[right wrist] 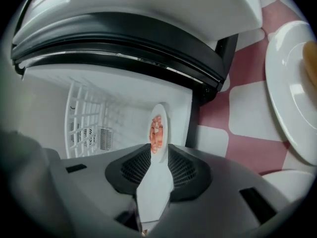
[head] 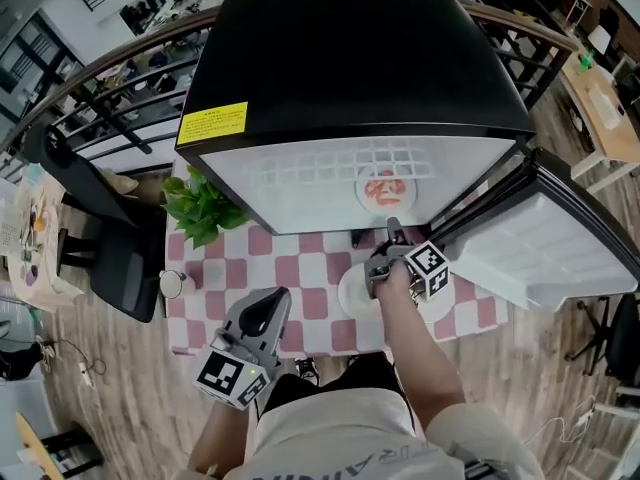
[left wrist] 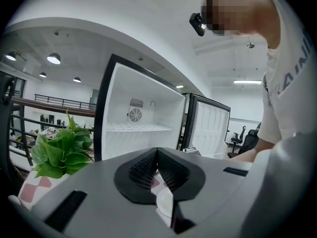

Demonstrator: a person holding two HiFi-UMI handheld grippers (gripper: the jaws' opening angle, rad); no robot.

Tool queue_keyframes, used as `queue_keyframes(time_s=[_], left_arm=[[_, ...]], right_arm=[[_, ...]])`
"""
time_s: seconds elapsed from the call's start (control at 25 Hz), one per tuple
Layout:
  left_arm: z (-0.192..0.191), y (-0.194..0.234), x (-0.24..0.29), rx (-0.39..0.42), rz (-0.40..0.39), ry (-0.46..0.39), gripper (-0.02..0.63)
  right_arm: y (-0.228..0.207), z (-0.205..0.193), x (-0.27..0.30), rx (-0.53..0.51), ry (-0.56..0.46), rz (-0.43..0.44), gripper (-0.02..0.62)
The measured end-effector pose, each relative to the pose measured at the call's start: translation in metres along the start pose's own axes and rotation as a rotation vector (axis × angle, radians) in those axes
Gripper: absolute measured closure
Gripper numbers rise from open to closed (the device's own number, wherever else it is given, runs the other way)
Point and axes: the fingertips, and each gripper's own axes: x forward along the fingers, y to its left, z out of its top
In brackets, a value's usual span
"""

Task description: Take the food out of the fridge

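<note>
My right gripper (right wrist: 158, 150) is clamped on the rim of a round white plate (right wrist: 156, 187). The plate rests on the white wire shelf (head: 330, 163) inside the black fridge (head: 350, 58), whose door (head: 545, 238) stands open. It carries orange-red food (right wrist: 156, 132) in what look like small pieces. My left gripper (left wrist: 156, 152) has its jaws together, with nothing between them, near the front edge of the red-and-white checked cloth (head: 300, 268). I count one fridge, one leafy green plant (head: 200, 210), and two plates for certain: this one and another white plate (right wrist: 290, 98) on the cloth.
</note>
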Motion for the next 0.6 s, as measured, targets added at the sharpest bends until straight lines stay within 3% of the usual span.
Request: queue_keyframes(time_s=[0.32,0.52,0.6], left_arm=[[-0.006,0.01,0.003,-0.022,0.028,0.011,0.598],[-0.001,0.016,0.006,-0.023,0.026,-0.002,0.598],[-0.001,0.017,0.006,-0.022,0.026,-0.002,0.598]], right_arm=[[-0.011,0.009,0.016,0.042,-0.011,-0.054,0.491],[-0.011,0.011,0.024,0.064,-0.033,-0.046,0.492],[-0.014,0.012,0.025,0.062,-0.035,-0.063,0.516]])
